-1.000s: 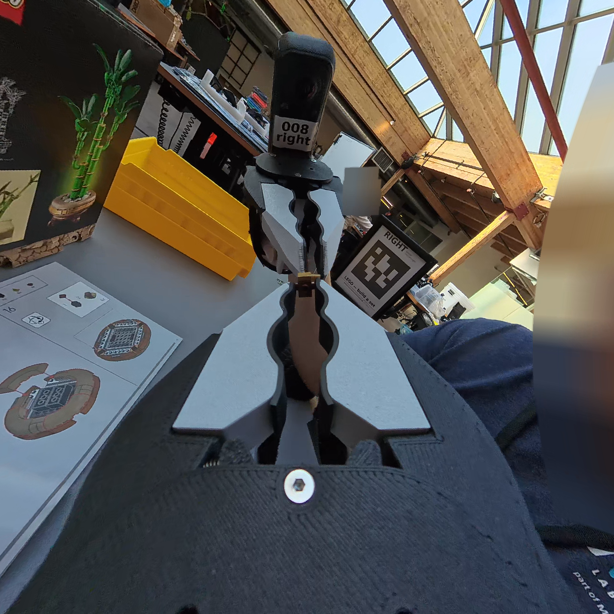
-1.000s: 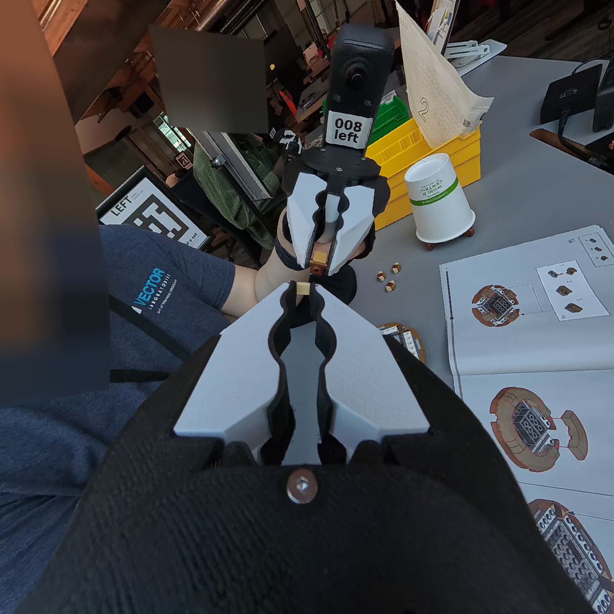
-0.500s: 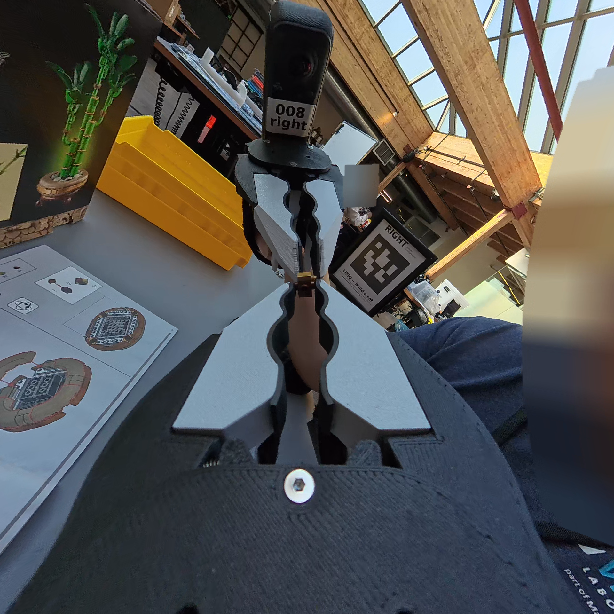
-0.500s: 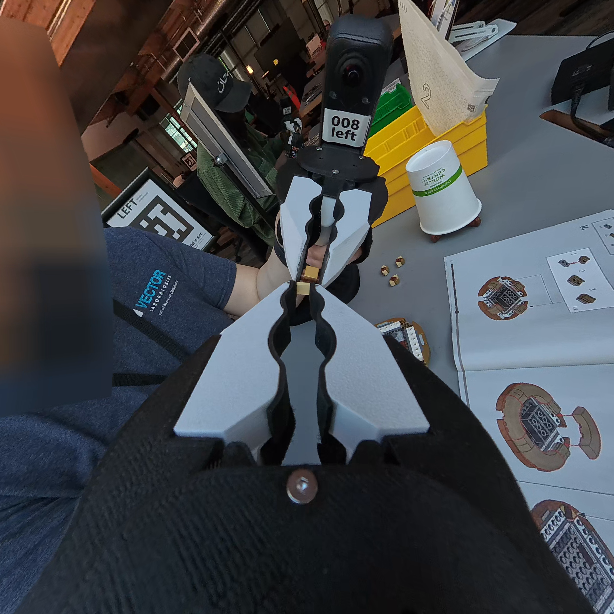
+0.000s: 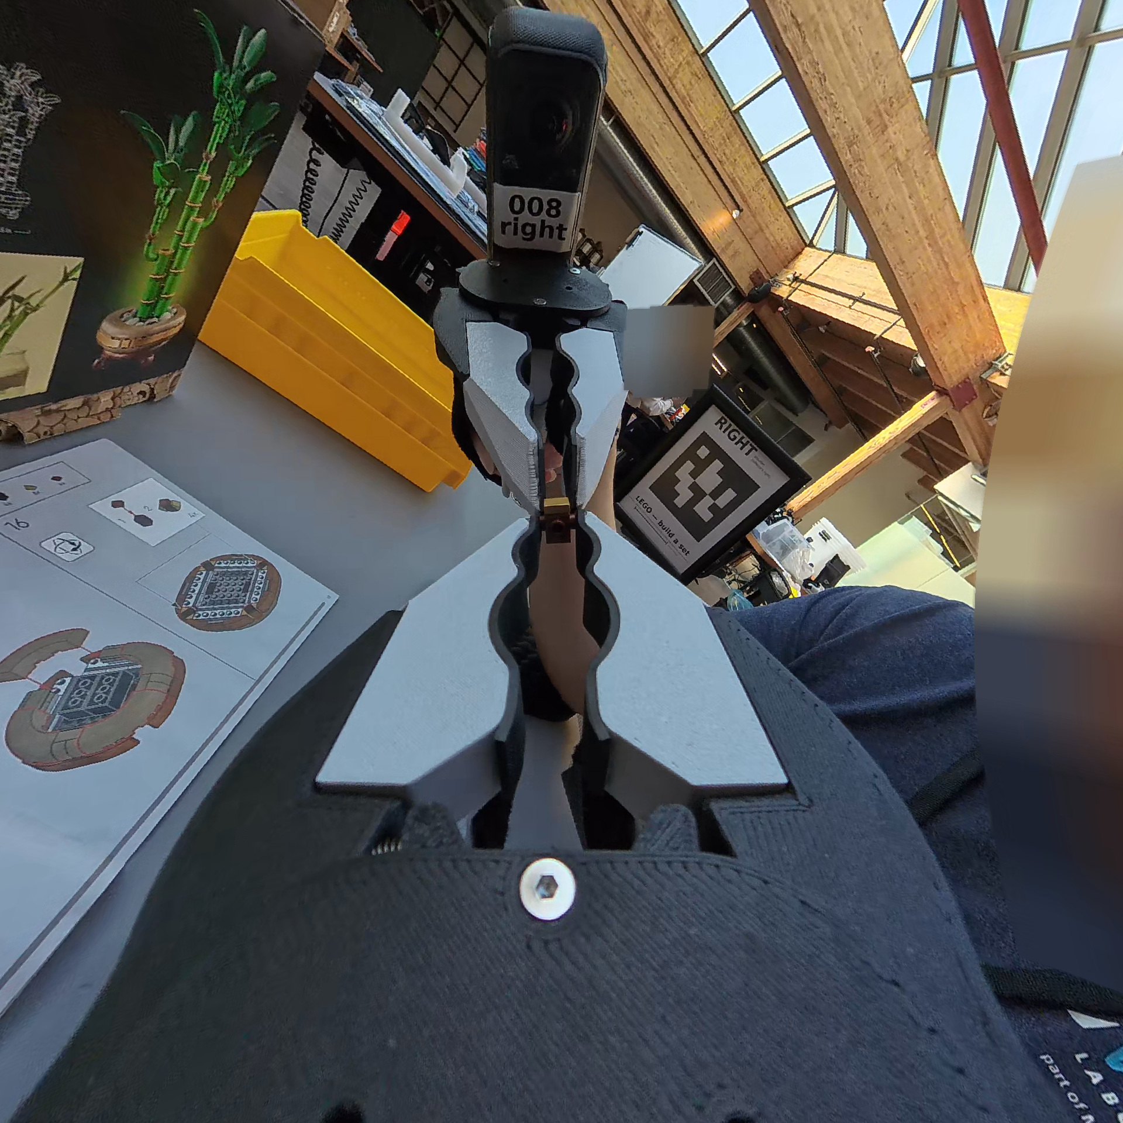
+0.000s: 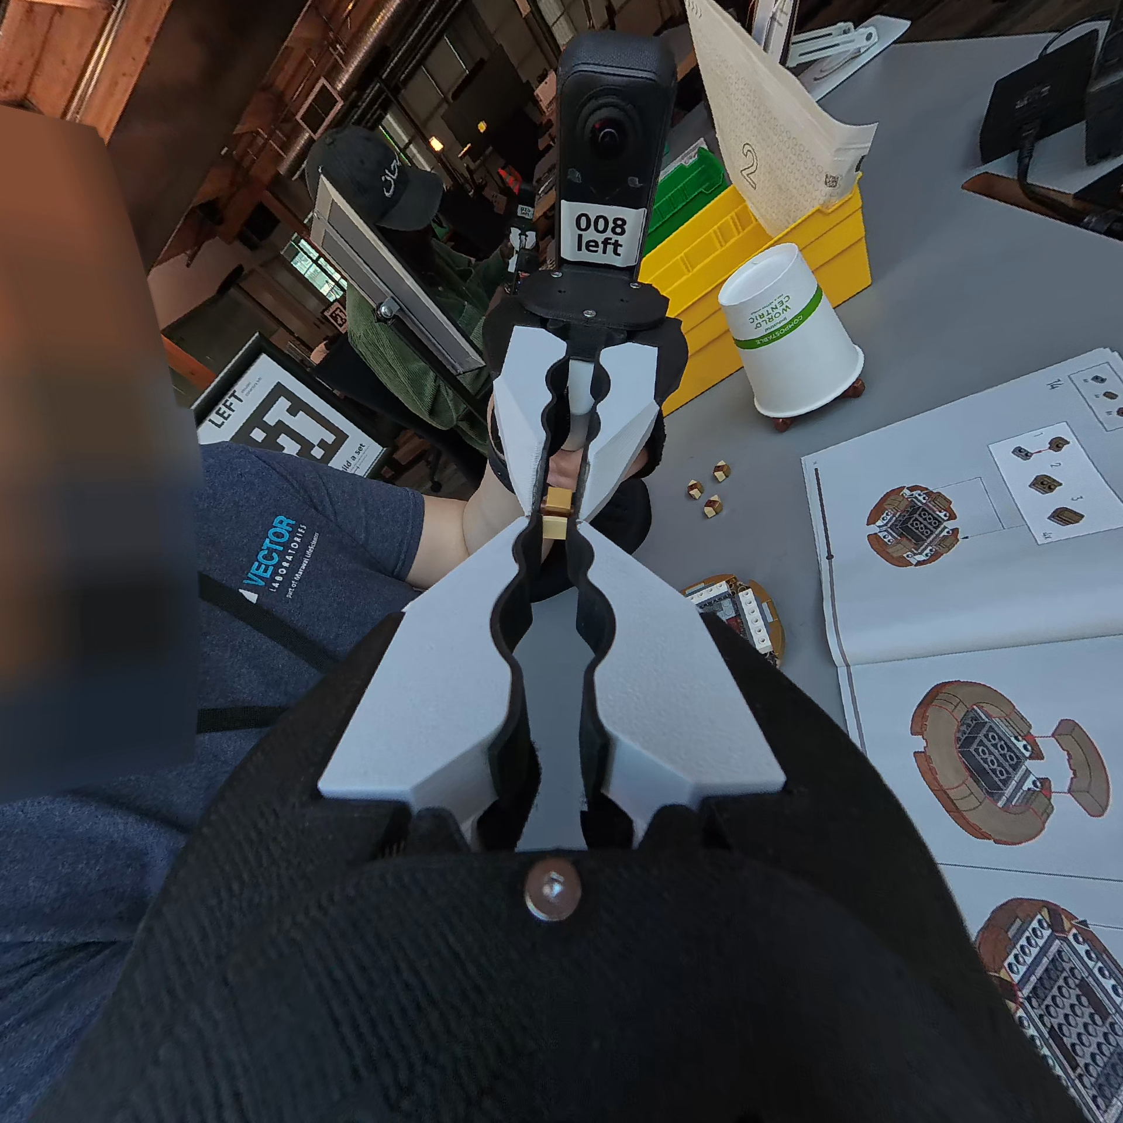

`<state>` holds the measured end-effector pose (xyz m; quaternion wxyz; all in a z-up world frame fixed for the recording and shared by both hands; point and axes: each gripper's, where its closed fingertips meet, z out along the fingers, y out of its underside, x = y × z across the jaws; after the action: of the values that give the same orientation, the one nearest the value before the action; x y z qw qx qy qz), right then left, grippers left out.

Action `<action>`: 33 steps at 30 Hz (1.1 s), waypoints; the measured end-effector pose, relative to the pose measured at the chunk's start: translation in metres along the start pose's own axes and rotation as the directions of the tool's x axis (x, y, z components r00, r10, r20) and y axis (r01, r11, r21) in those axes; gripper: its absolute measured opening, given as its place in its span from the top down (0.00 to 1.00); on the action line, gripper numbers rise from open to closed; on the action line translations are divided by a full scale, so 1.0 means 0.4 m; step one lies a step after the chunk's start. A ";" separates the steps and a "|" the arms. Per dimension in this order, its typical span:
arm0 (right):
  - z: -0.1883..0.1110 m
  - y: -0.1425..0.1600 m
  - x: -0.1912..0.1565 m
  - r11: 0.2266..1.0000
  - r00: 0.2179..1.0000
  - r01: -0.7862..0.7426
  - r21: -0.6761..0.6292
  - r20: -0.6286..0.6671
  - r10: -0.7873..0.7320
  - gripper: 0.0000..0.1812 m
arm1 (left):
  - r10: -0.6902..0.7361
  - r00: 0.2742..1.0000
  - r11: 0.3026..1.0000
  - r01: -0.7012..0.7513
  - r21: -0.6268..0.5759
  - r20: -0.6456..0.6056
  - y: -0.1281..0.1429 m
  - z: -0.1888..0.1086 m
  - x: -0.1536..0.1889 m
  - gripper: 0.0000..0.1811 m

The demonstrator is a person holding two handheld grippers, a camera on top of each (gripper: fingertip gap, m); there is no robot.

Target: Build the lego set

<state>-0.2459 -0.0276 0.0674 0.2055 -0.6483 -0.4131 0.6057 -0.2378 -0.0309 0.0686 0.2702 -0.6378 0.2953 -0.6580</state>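
Holding two small lego pieces tip to tip above the grey table (image 6: 948, 316), we see both tongs clenched.

Going from largest down: at ten o'clock of the left view stands the set's box (image 5: 103, 200), with yellow bins (image 5: 340, 364) at eleven and the open instruction booklet (image 5: 121, 638) at nine. In the right view an upturned paper cup (image 6: 790, 340) sits at two o'clock, the half-built round base (image 6: 744, 614) just right of centre, and three loose tan bits (image 6: 708, 486) at one. Our left tongs (image 5: 558, 527) grip a dark brown piece (image 5: 558, 530); our right tongs (image 6: 554, 527) grip a tan piece (image 6: 554, 527). Each piece sits at twelve o'clock of its tongs, at the very tips, and the two meet end to end.
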 end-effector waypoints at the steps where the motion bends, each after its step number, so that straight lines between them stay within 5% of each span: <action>1: 0.001 0.001 0.003 1.000 1.000 -0.005 -0.002 -0.004 0.005 0.96 | 0.004 1.000 1.000 -0.004 -0.002 0.006 0.001 0.000 -0.003 0.95; 33: 0.021 -0.099 0.008 0.972 0.998 0.058 0.227 0.004 -0.060 0.97 | 0.027 0.999 0.974 -0.021 0.226 -0.024 -0.087 -0.052 0.002 0.95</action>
<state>-0.2656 -0.0043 0.0943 0.2938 -0.6046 -0.3613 0.6462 -0.2579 -0.0071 0.0944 0.3451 -0.5904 0.2299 -0.6924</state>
